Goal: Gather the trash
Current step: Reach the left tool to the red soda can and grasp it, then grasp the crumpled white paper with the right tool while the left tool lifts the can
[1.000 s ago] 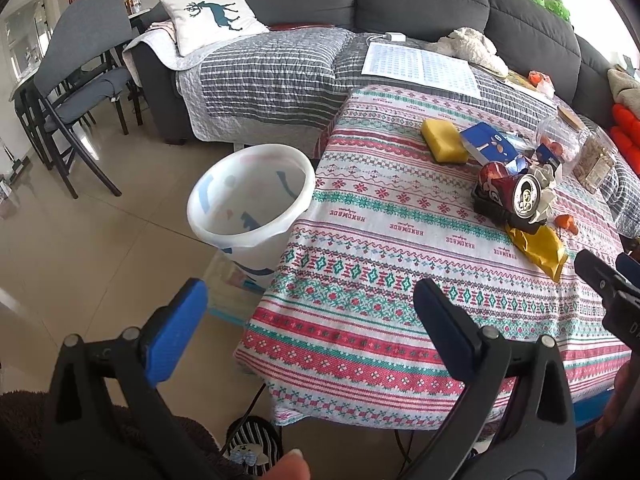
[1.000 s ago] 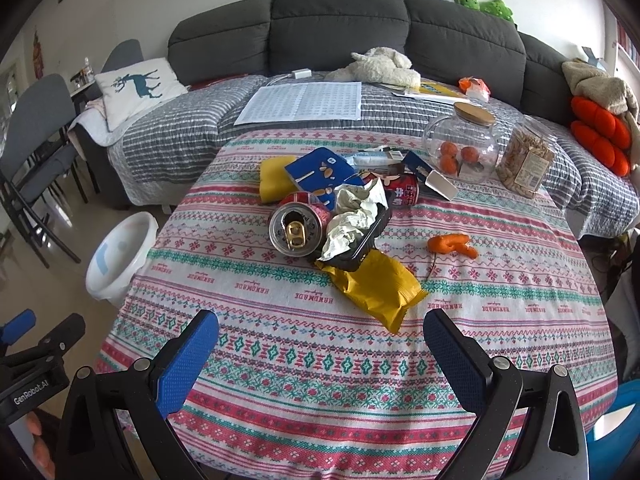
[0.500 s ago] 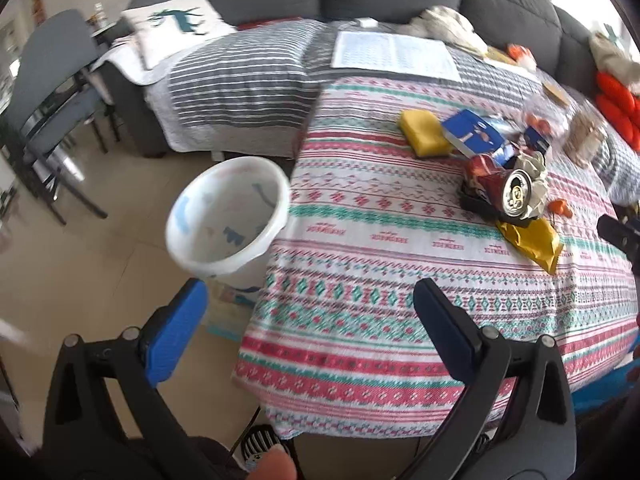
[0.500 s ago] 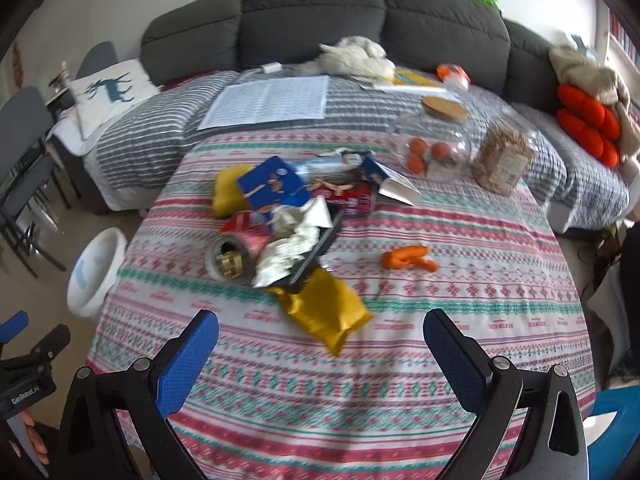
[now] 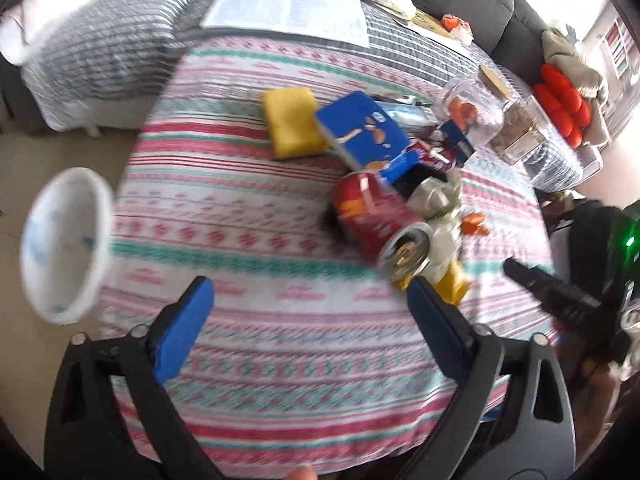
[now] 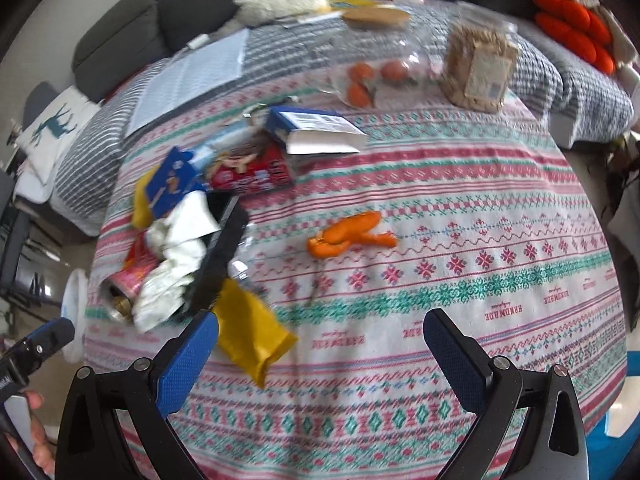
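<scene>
Blue pads are seen nearest in both views, and both tools are held wide apart with nothing between the fingers. The left gripper (image 5: pixel 308 320) is raised above the near edge of the table (image 5: pixel 280 380), probably so that the litter can be approached from above. The right gripper (image 6: pixel 320 344) is held the same way, and its left pad is just beside the yellow wrapper (image 6: pixel 250 332).

Farther on, at about 1 o'clock in the left view, the red can (image 5: pixel 380 216) is lying on its side with its open end turned to the camera. Crumpled white paper (image 6: pixel 176 260) is resting against a black tray (image 6: pixel 220 256) just beside it. Behind these a blue carton (image 5: pixel 360 128) and a yellow sponge (image 5: pixel 292 120) are found. Orange peel (image 6: pixel 352 236) is lying apart, at 12 o'clock in the right view.

At 9 o'clock in the left view a white bin (image 5: pixel 64 240) is standing on the floor beside the table, where trash can likely be dropped. A patterned cloth covers the table; two jars (image 6: pixel 476 68) and a grey sofa (image 6: pixel 200 8) are seen beyond.
</scene>
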Available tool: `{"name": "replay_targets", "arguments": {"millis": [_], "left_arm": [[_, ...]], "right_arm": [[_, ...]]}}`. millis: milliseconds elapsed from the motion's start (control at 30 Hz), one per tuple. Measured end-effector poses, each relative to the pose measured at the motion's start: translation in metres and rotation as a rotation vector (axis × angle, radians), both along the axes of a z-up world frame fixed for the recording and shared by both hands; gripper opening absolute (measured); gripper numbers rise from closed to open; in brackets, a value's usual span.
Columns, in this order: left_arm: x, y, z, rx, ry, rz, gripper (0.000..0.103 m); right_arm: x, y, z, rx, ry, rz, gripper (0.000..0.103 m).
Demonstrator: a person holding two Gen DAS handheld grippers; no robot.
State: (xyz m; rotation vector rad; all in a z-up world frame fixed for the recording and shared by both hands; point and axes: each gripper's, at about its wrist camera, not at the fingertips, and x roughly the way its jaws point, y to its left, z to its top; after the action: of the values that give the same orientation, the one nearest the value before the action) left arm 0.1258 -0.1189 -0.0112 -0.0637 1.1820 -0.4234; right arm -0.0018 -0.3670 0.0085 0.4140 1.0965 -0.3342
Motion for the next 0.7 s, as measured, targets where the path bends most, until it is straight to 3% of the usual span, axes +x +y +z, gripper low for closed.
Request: {"name": "replay_targets", "arguments": {"millis": [233, 500, 533, 567, 700], "left_arm": [[0.024, -0.039, -0.012, -0.065, 0.067, -0.023, 0.087], [0.035, -0.067, -0.035, -0.021, 0.121, -0.054, 0.08], [0.036, -0.068, -0.036, -0.015, 0.122, -0.051, 0.077], [0.037, -0.068, -0.037, -0.007, 0.121, -0.049, 0.069], [0.038, -0.065, -0.037, -0.009, 0.113, -0.044, 0.066]], "right_arm": [[0.015, -0.022, -0.01, 0.009, -0.011, -0.03, 0.103], [0.024, -0.034, -0.016, 0.056, -0.019, -0.044, 0.103], [0.024, -0.035, -0.015, 0.055, -0.022, -0.045, 0.103], [0.023, -0.035, -0.014, 0.055, -0.024, -0.047, 0.103], [0.016, -0.036, -0.011, 0.053, -0.027, -0.057, 0.103]]}}
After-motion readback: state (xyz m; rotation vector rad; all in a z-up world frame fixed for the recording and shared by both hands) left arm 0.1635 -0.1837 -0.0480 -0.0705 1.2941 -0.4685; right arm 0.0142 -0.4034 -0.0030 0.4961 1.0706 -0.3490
